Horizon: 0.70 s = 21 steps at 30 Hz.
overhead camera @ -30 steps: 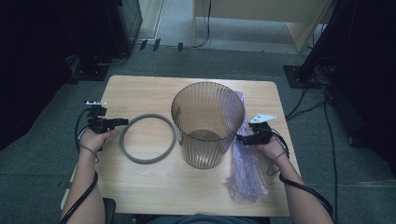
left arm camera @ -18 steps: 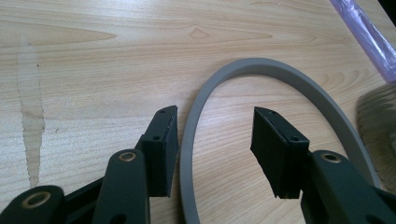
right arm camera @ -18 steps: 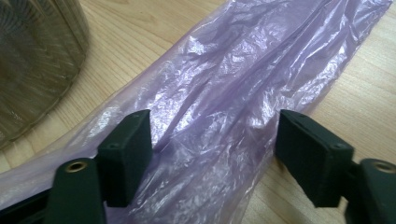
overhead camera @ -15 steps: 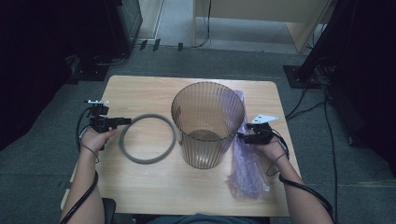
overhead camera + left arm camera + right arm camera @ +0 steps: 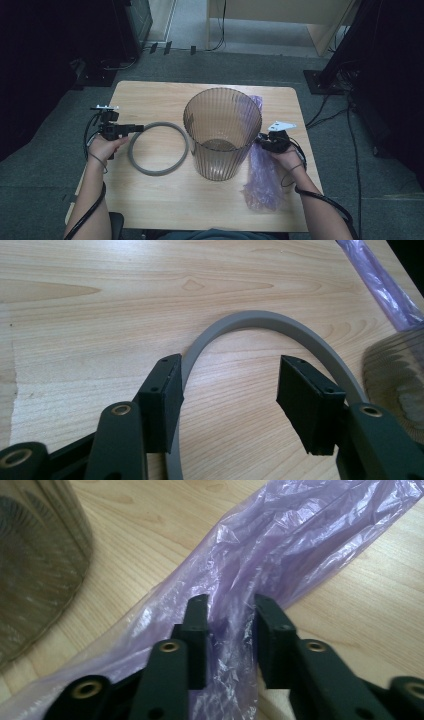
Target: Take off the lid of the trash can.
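A tall, ribbed, translucent brown bin [image 5: 222,132] stands upright in the middle of the wooden table [image 5: 150,95]. To its left lies a grey ring [image 5: 157,172], flat on the wood. My left gripper [image 5: 140,128] is at the ring's left edge. Its jaws [image 5: 227,395] stand wide and have just been opening, and the ring's band [image 5: 260,319] runs loose between them. A crumpled purple plastic bag [image 5: 262,185] lies to the right of the bin. My right gripper [image 5: 230,615] is down on the bag [image 5: 300,540]. Its jaws have just been closing, with a fold of film in the gap between them.
The bin's wall [image 5: 35,555] is close beside the right gripper. The bag stretches from behind the bin towards the table's front right. Bare wood lies in front of the bin and along the far edge. Dark cabinets and cables surround the table on the floor.
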Motion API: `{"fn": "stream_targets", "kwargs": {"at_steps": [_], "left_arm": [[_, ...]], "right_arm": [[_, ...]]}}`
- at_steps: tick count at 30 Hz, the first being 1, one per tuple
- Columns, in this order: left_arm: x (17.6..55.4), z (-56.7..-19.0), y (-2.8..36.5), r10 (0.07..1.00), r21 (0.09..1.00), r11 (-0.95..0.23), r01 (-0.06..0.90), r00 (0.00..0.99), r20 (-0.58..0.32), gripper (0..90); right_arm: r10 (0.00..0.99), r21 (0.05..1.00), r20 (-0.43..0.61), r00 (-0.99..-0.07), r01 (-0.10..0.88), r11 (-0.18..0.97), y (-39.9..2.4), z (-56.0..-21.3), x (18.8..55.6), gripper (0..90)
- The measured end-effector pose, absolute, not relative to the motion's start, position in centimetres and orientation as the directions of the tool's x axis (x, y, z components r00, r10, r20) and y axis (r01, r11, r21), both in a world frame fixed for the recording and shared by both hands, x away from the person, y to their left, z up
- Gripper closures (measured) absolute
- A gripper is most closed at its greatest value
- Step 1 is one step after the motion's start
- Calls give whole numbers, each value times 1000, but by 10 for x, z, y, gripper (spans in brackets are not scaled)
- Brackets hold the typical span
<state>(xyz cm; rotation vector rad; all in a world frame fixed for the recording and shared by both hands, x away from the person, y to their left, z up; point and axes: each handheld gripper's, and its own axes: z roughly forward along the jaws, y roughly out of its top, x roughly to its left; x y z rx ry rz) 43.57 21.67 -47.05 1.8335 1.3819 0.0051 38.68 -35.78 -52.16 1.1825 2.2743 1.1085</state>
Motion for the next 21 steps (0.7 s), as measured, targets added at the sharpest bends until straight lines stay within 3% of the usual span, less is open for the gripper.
{"fn": "stream_targets", "kwargs": {"at_steps": [7,15,21], "left_arm": [[436,-468,210,803,596,-80,799,405,-436,414],[433,-459,201,790,630,-103,770,448,-419,377],[434,-454,196,776,636,-109,764,465,-426,368]], "right_arm": [[805,719,142,-575,620,316,-355,-515,400,855],[799,687,250,-548,682,253,-361,-508,398,879],[788,714,282,-548,668,208,-364,-489,396,881]]}}
